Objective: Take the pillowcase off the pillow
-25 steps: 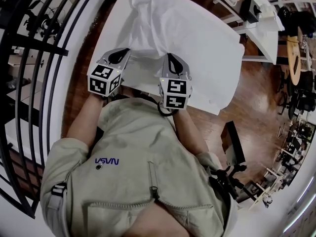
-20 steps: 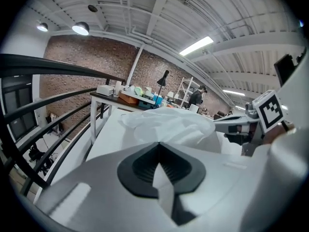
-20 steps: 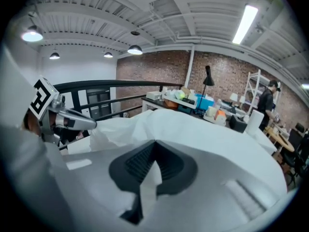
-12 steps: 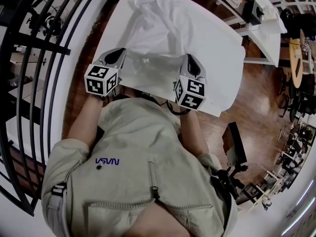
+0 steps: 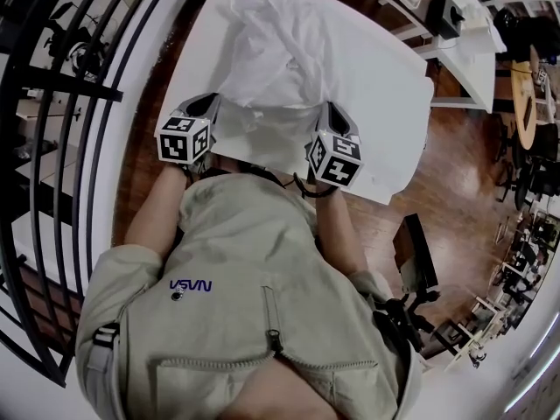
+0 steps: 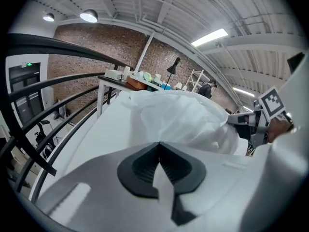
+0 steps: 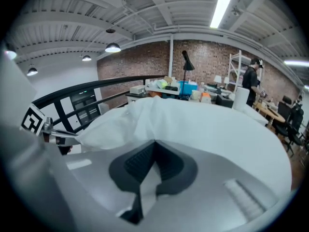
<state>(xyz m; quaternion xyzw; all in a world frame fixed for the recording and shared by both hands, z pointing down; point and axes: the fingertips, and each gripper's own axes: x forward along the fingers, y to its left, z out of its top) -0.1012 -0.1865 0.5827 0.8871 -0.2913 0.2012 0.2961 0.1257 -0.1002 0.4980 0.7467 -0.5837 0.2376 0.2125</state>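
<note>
A white pillowcase [image 5: 267,59] lies bunched in a heap on the white table [image 5: 385,103]; I cannot tell the pillow apart from it. Its near edge is stretched flat between my two grippers. My left gripper [image 5: 210,105] is shut on the left corner of that edge, and a strip of white cloth [image 6: 163,178] shows between its pads. At the right corner my right gripper [image 5: 327,108] is also shut on the cloth [image 7: 145,178]. In the left gripper view the heap [image 6: 188,112] rises just ahead of the jaws; in the right gripper view the pillowcase [image 7: 159,115] does too.
A black railing [image 5: 79,86] curves along the table's left side. Wooden floor [image 5: 455,173] lies to the right, with a black stand [image 5: 413,252] on it. Cluttered white tables [image 5: 455,16] stand at the far right. A person [image 7: 252,79] stands far off by shelves.
The right gripper has moved to the right, away from the left one, and the cloth edge between them has spread wide. Both grippers have sunk a little towards the table.
</note>
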